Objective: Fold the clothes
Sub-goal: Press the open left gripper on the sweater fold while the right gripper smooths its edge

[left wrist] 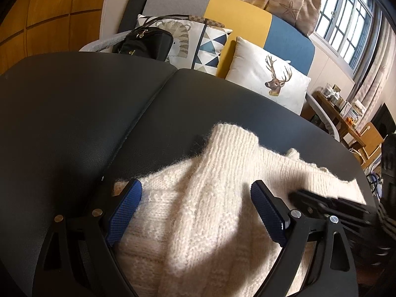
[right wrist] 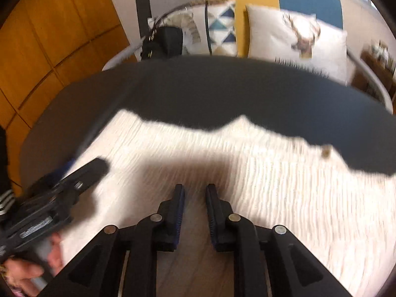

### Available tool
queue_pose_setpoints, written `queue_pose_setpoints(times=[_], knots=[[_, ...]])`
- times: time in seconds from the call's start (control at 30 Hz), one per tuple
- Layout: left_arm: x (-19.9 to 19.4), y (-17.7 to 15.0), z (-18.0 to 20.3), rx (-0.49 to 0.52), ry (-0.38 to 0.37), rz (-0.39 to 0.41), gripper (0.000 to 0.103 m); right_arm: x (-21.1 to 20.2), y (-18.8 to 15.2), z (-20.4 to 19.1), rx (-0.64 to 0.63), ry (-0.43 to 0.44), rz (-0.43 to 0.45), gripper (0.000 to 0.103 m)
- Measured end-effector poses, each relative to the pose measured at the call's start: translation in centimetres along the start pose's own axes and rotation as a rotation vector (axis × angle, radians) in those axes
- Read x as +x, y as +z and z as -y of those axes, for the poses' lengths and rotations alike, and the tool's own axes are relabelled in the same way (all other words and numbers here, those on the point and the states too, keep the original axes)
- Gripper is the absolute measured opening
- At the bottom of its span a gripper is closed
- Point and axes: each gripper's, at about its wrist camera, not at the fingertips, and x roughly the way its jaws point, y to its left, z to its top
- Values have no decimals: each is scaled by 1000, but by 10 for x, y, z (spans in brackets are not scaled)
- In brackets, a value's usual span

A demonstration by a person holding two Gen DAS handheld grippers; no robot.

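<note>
one cream sweater (left wrist: 198,210) lies on the dark table (left wrist: 74,123), and the folding looks only partly done. from the left: the left tongs (left wrist: 195,212) hang spread wide over the sweater's left part, blue pads (left wrist: 125,212) to either side of a sleeve laid over the body and pinching nothing. that sleeve looks already turned in, so one fold seems made. further right, the right tongs (right wrist: 195,210) stand over the middle of the sweater with a narrow gap between the pads and no knit visibly caught there. the right stretch of the sweater (right wrist: 297,185) lies flat and spread out, so the other side and the final folds appear to remain.
</note>
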Motion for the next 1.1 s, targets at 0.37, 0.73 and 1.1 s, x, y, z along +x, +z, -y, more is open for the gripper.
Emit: queue_pose_setpoints(times=[0.37, 0.73, 1.1], knots=[[3, 0, 5, 30, 44, -11, 92, -30, -3, 13, 77, 31, 141, 19], [8, 0, 15, 94, 126, -35, 93, -95, -48, 158, 402, -158, 143, 19], [10, -2, 22, 144, 174, -49, 95, -115, -63, 200, 468, -238, 185, 12]])
